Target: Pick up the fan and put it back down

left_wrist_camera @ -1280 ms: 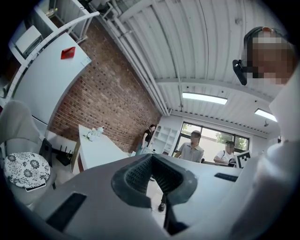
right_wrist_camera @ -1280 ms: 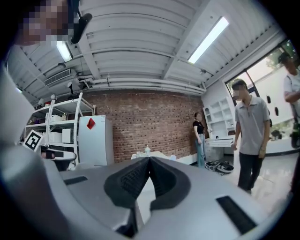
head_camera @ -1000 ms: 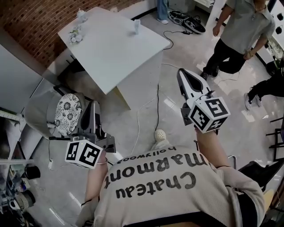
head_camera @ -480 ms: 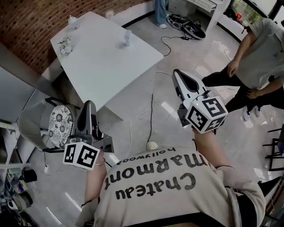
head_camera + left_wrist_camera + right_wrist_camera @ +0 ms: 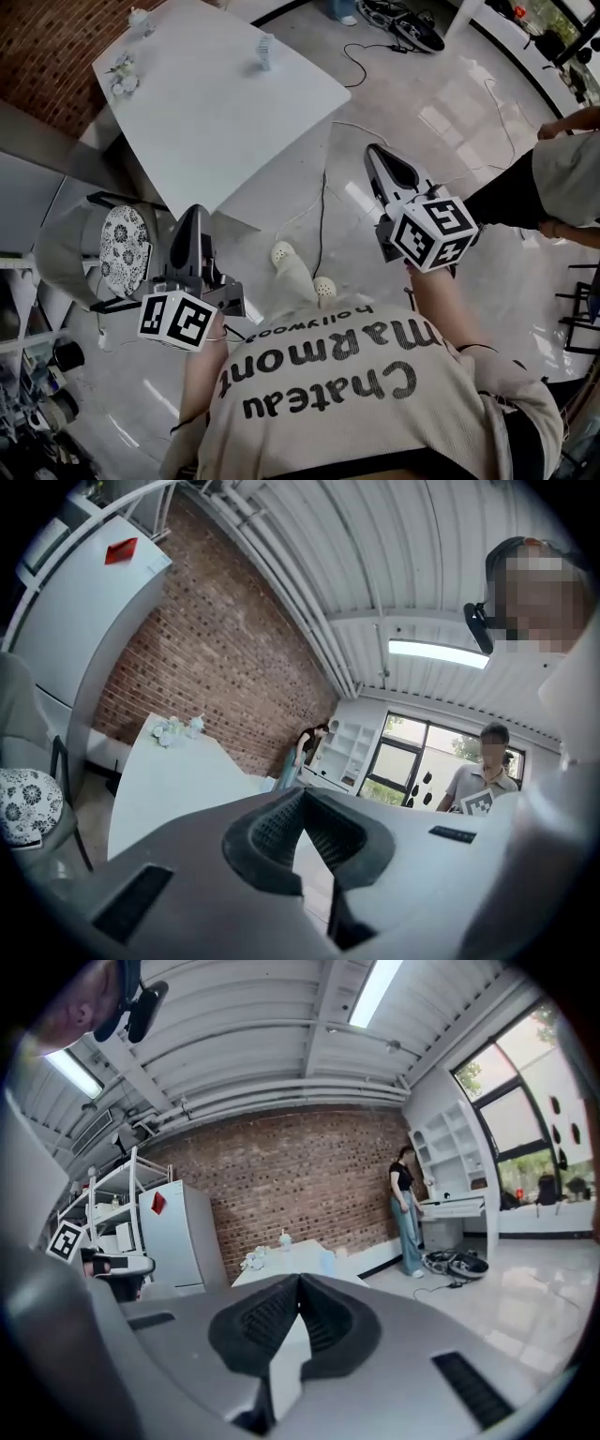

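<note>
A small pale upright object [image 5: 266,52], likely the fan, stands near the far edge of the white table [image 5: 216,112]. It is too small to make out in detail. It shows as a pale blue speck in the left gripper view [image 5: 268,783] and in the right gripper view [image 5: 327,1261]. My left gripper [image 5: 192,214] is held level just short of the table's near corner, its jaws shut and empty [image 5: 302,794]. My right gripper [image 5: 373,155] hangs over the floor to the right of the table, also shut on nothing [image 5: 299,1279].
White flowers [image 5: 122,70] and a small bottle [image 5: 139,17] sit at the table's far left. A grey chair with a patterned cushion [image 5: 120,248] stands left of the table. Cables [image 5: 323,202] trail across the floor. A person [image 5: 572,178] stands at the right, and a fridge [image 5: 183,1237] stands by the brick wall.
Both grippers have come forward and lower, closer to the table. The chair has slid further left in view, and the person at the right is now mostly out of frame.
</note>
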Demonstrator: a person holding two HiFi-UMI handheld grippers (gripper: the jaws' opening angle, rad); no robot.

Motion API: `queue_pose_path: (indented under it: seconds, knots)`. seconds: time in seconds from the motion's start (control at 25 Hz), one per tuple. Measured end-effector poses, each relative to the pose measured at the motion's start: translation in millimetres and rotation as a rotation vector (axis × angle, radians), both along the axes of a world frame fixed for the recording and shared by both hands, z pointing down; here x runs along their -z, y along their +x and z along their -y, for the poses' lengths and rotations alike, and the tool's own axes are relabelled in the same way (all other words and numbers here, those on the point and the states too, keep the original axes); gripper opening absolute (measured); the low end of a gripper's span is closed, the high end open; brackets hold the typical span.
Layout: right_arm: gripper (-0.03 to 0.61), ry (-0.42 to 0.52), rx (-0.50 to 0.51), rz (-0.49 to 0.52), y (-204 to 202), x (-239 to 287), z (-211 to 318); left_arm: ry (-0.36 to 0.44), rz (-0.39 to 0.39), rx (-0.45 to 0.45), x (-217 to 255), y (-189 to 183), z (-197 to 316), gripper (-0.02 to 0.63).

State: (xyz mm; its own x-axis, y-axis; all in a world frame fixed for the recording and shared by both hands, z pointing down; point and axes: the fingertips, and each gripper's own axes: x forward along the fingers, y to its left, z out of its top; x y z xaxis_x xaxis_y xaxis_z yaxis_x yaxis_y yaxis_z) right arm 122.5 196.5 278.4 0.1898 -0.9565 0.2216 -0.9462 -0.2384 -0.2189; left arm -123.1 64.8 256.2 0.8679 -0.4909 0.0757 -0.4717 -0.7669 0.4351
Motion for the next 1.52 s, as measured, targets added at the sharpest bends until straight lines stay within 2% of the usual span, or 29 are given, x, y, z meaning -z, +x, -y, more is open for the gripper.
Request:
queue_pose_path:
  seconds: [0.2,0.44,0.68,0.88,1.04,1.32,1.52]
  knots:
    - [0.003,-0.029,-0.023,0.0,9,-15,33,-0.016,-0.009,-0.025,-13,15,42,0.002]
    - [0.003,-0.01,-0.049,-0.009,36,-12,78,-0.012,0.007,-0.042,-19,45,97,0.002]
    - [0.003,0.024,-0.085,-0.002,60,4,137,0.027,-0.015,-0.091,-1,74,162,0.002]
    - [0.003,0.055,-0.093,-0.024,75,8,160,0.068,-0.038,-0.11,6,92,188,0.002]
    - [0.003,0.025,-0.081,-0.008,78,-20,183,0.034,-0.012,-0.1,-20,100,207,0.002]
    - [0.005,-0.057,-0.03,0.051,90,-82,213,-0.071,0.056,-0.066,-73,111,218,0.002]
    - [0.006,-0.105,0.047,0.068,113,-120,246,-0.112,0.074,0.019,-87,124,237,0.002]
